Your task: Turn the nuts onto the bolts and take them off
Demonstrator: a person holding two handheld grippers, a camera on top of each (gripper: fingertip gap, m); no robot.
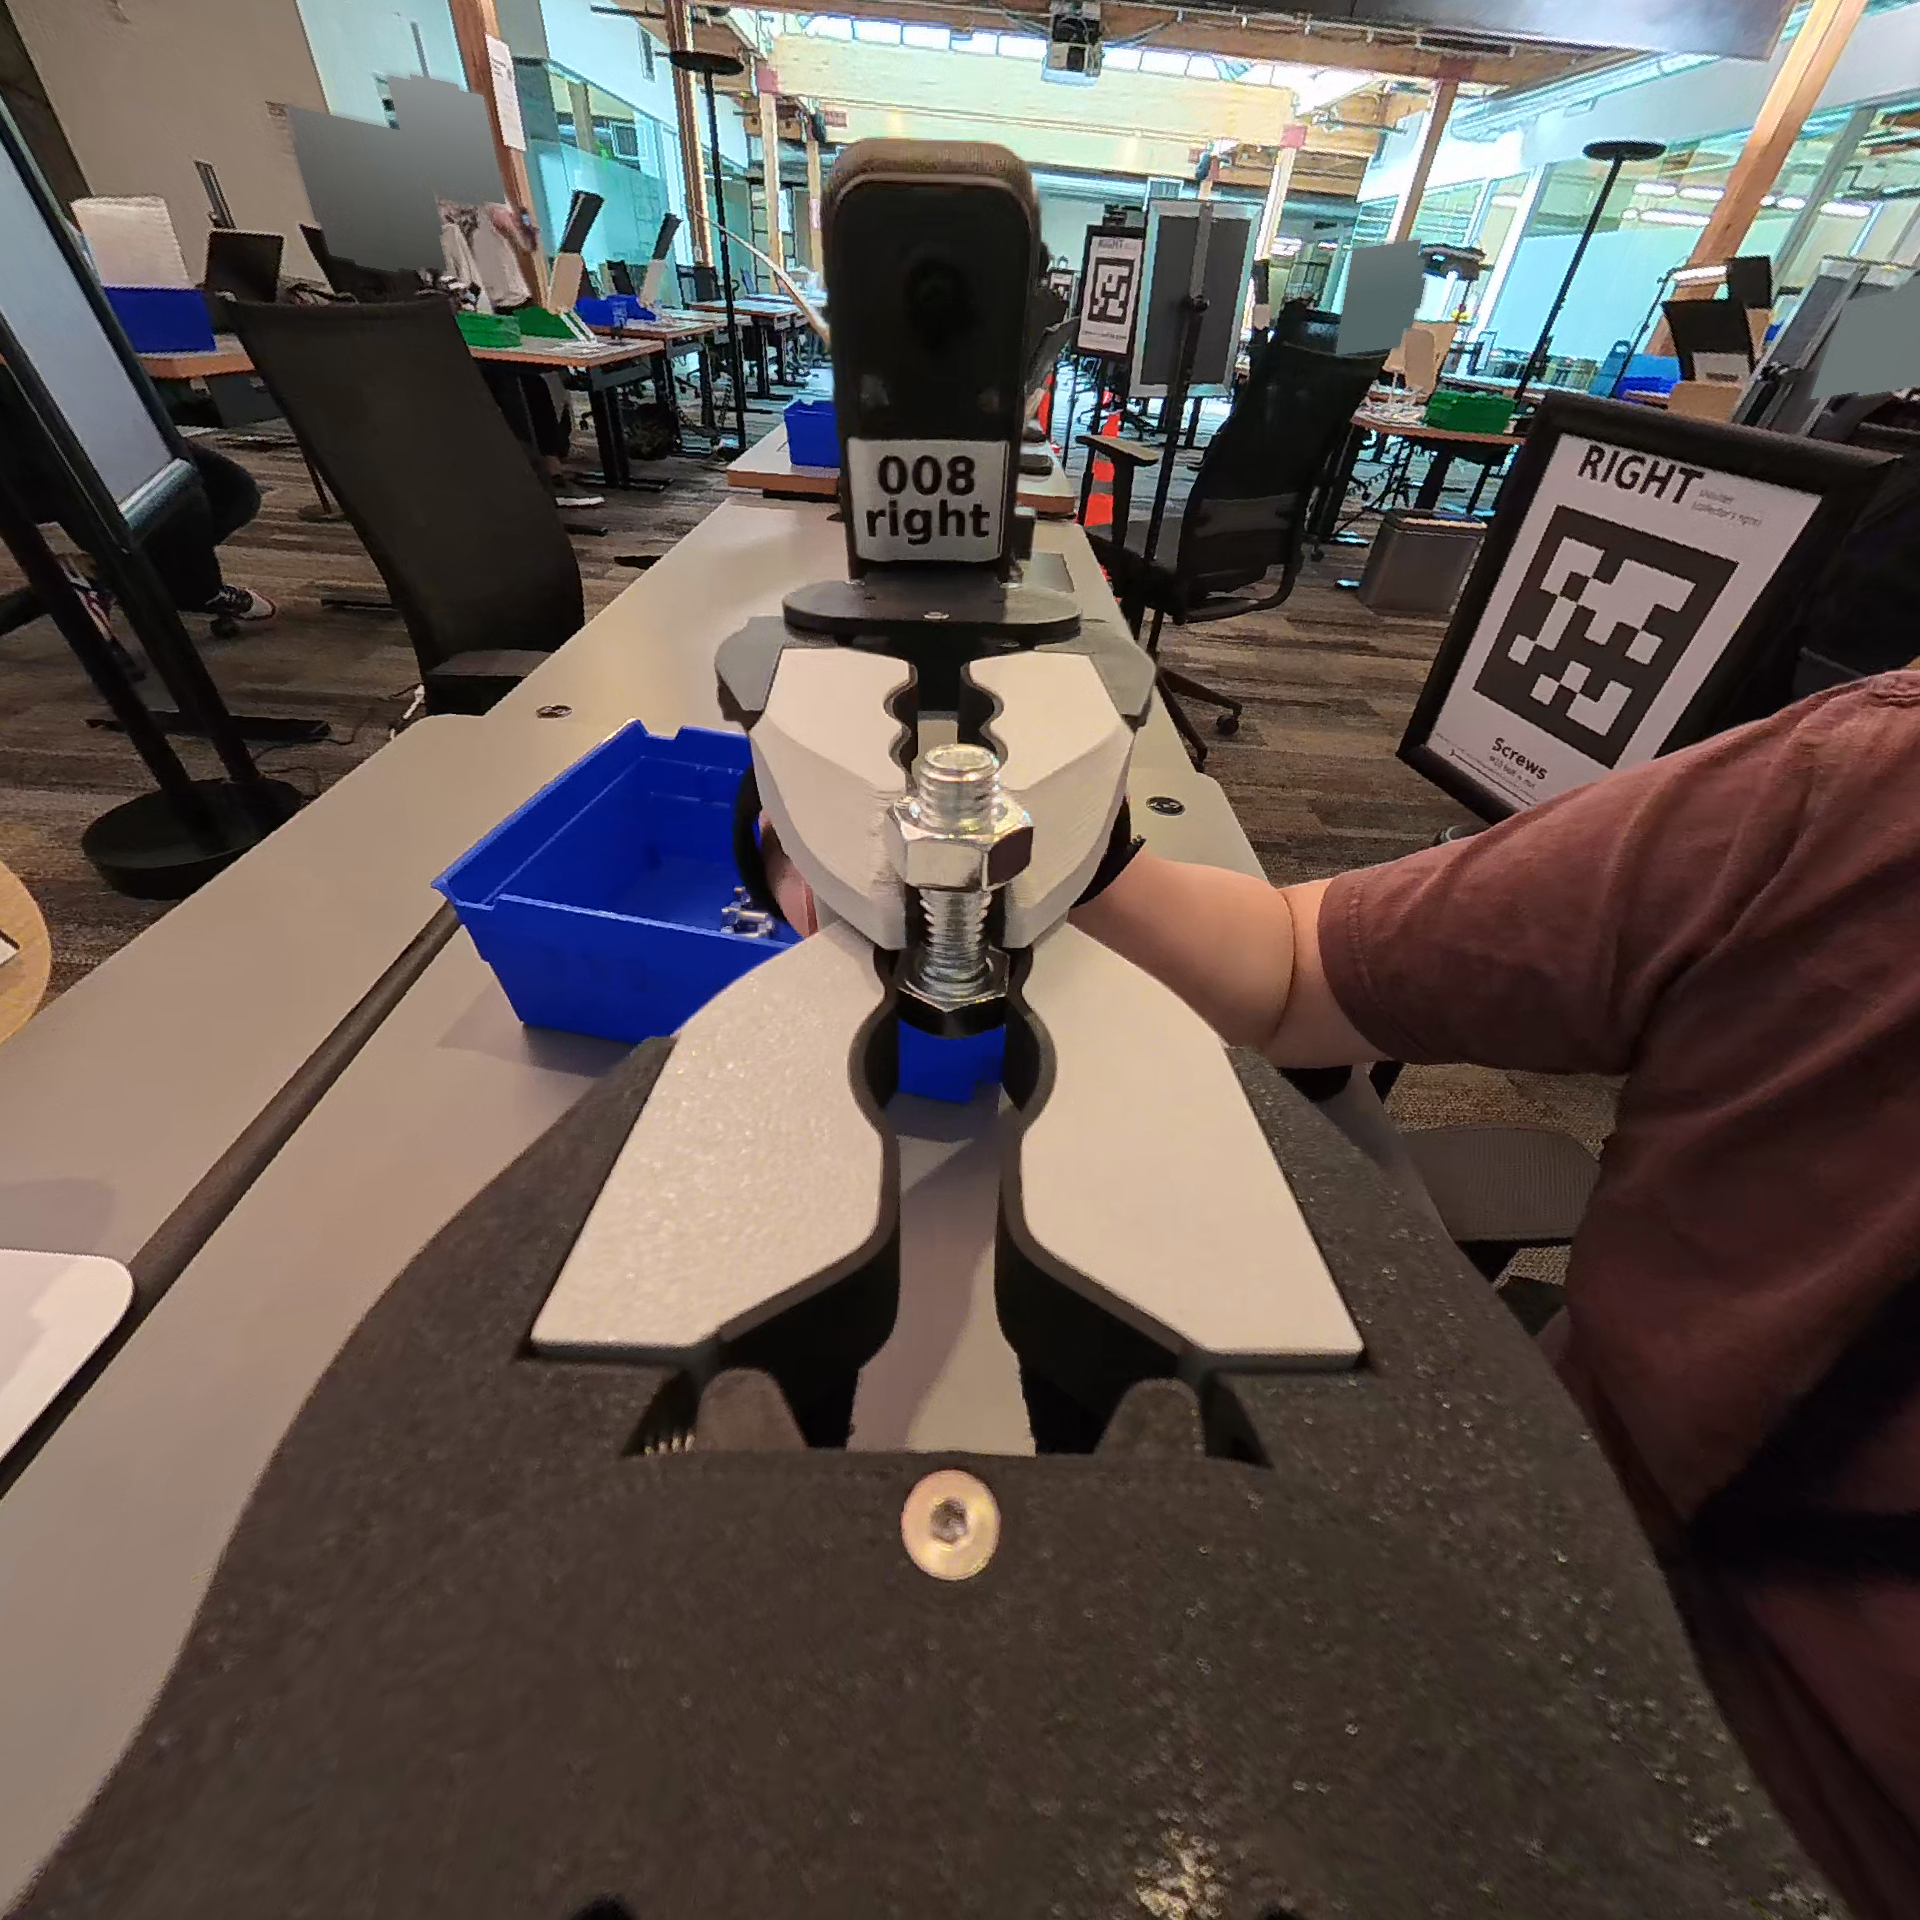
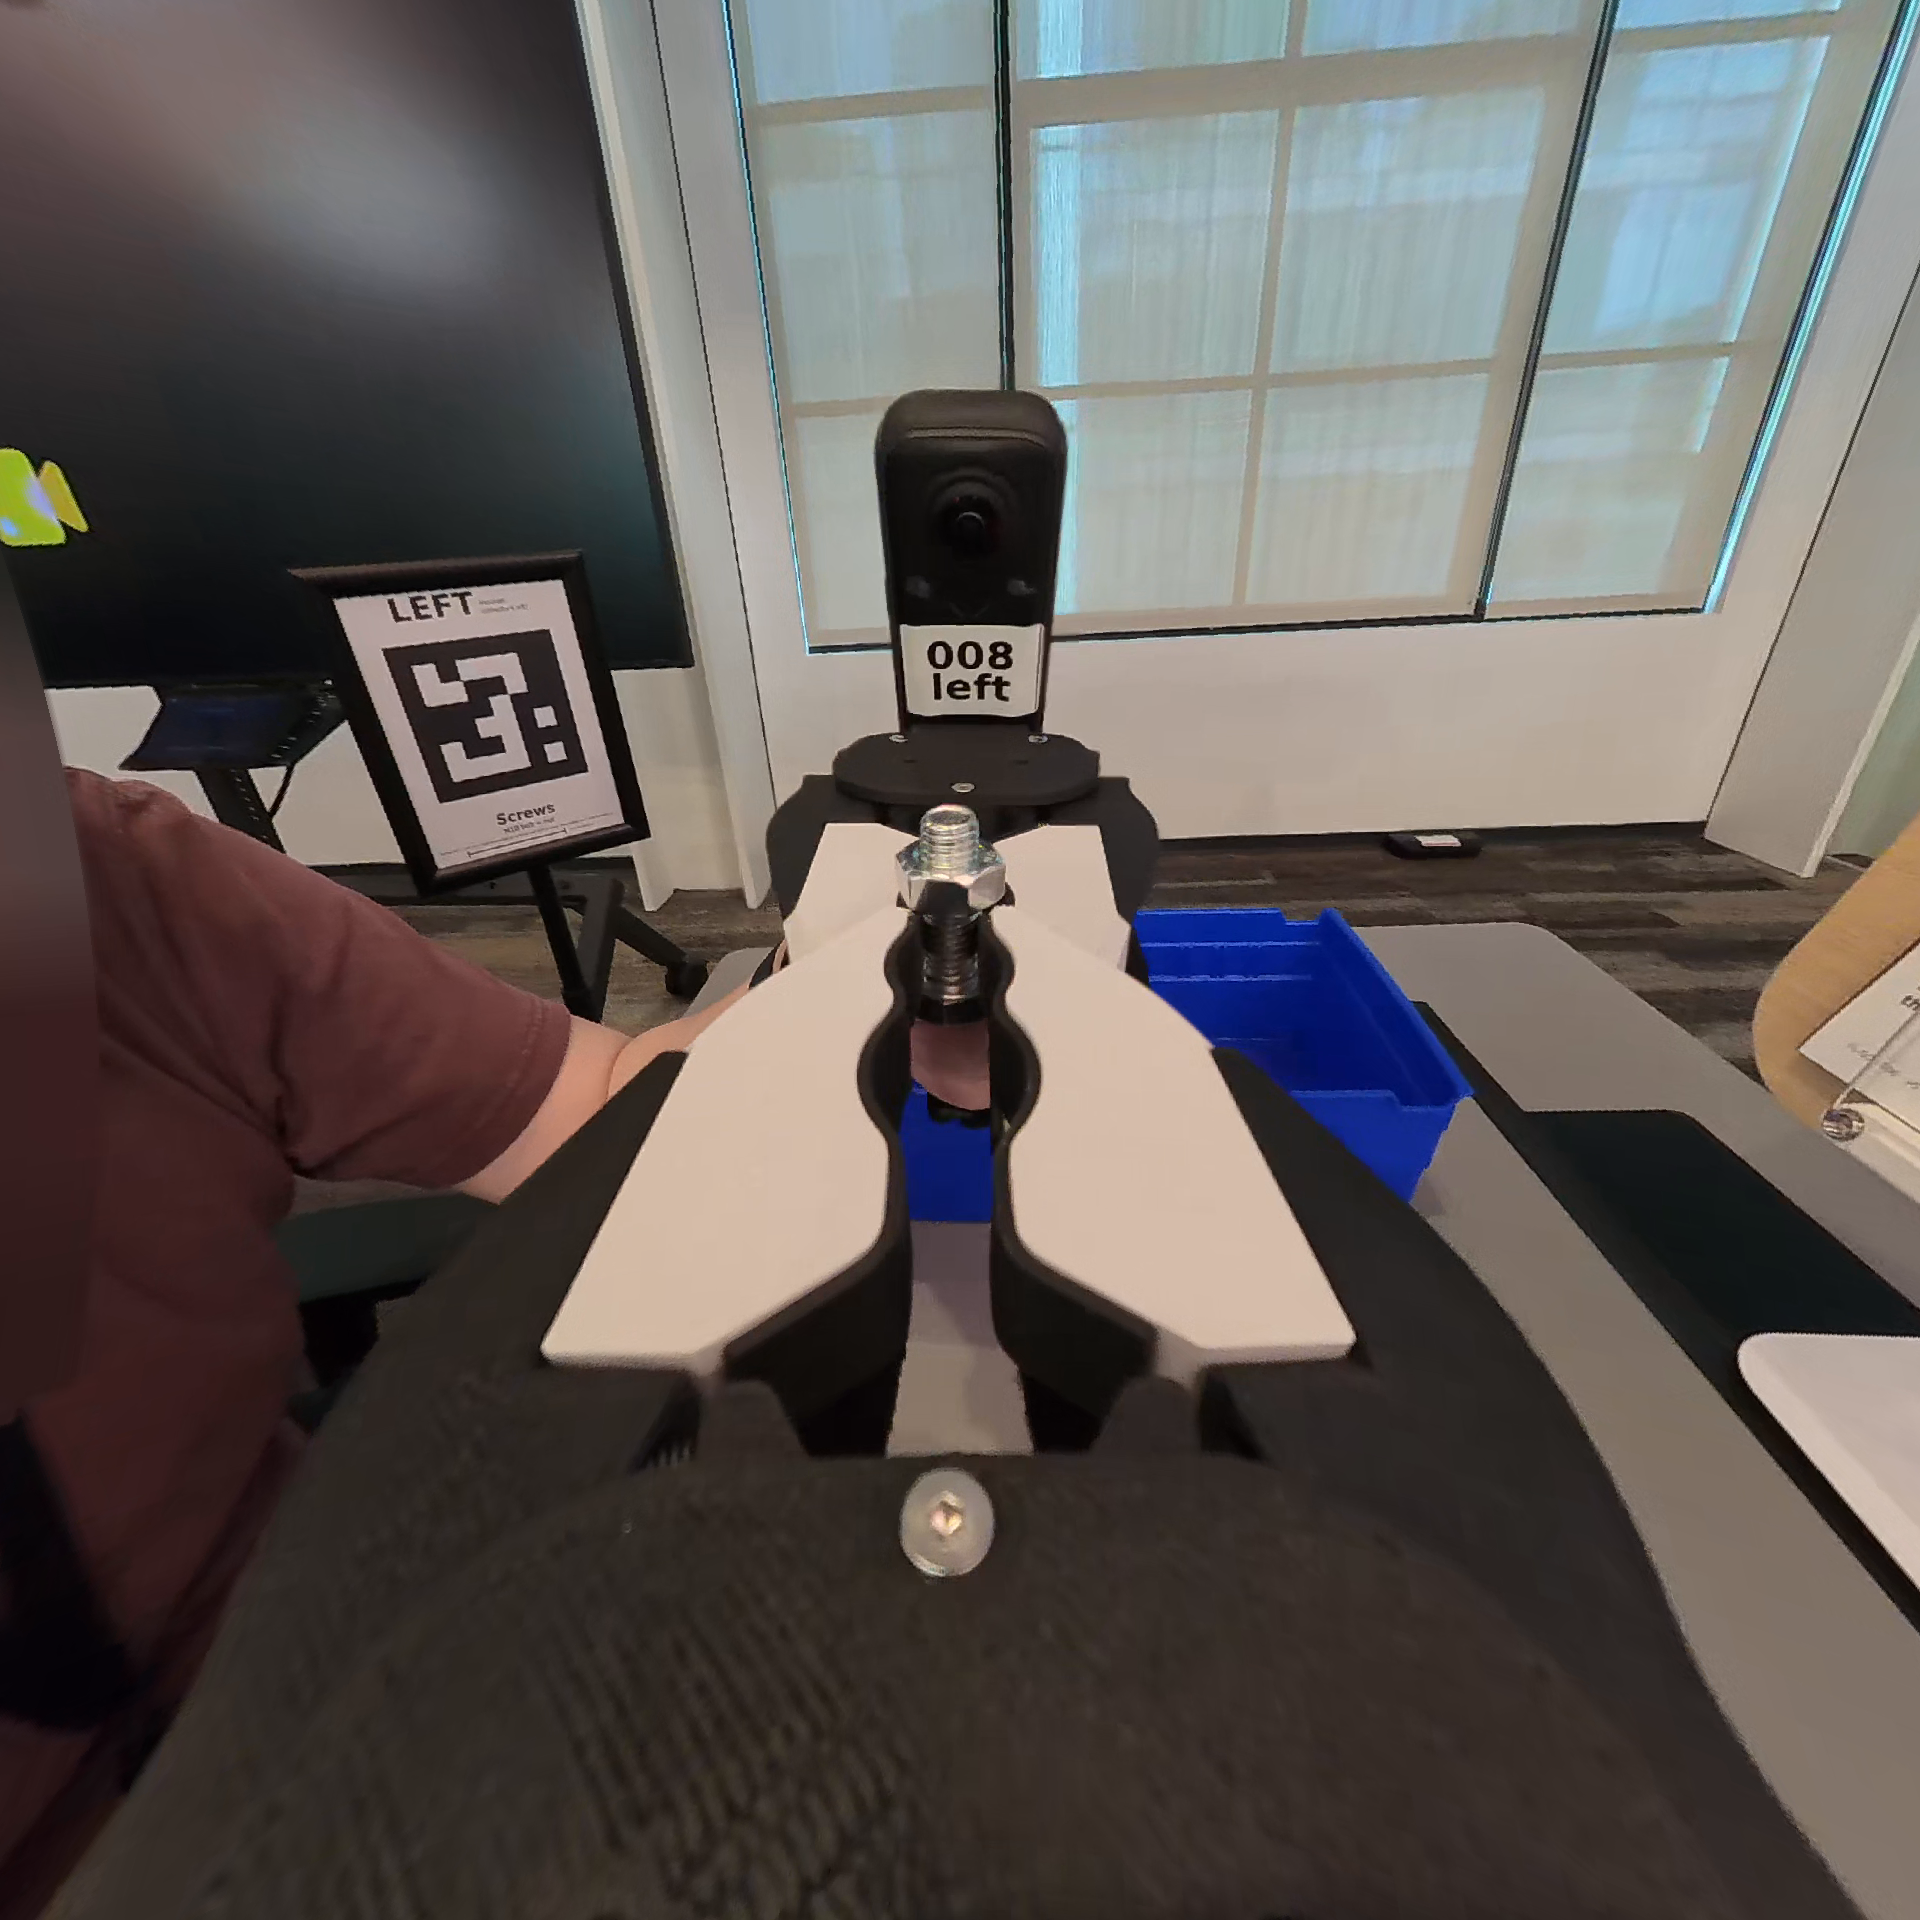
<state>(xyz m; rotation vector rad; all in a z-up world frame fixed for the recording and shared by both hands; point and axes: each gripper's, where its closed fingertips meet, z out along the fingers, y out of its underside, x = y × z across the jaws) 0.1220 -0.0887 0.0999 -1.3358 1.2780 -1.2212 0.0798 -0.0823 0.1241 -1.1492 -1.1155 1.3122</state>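
Bolt: silver bolt [image 1: 951, 940] stands upright between the two grippers, threaded end up; held in the air above the near edge of the blue bin [image 1: 582, 894]
Nut: hex nut [image 1: 961, 844] sits on the thread just below the top end; a stretch of bare thread shows between it and the bolt's head
Left gripper: left gripper [image 1: 951, 997] is nearly closed; its notched fingertips clamp the bolt's hex head from both sides
Right gripper: right gripper [image 1: 956, 914] faces the left one head-on, a little higher; its fingers are drawn close together with the nut pinched at their tips; in its own view the nut sits right at the fingertips [image 2: 904, 935]
Arm: a forearm [image 1: 1226, 956] in a maroon sleeve reaches in behind the right gripper
Bin: open-topped; a few small metal parts [image 1: 748, 920] lie at its bottom; it rests on the grey table [image 1: 260, 1039]
Surroundings: a framed marker sign [image 1: 1621, 623] stands beyond the table's far side
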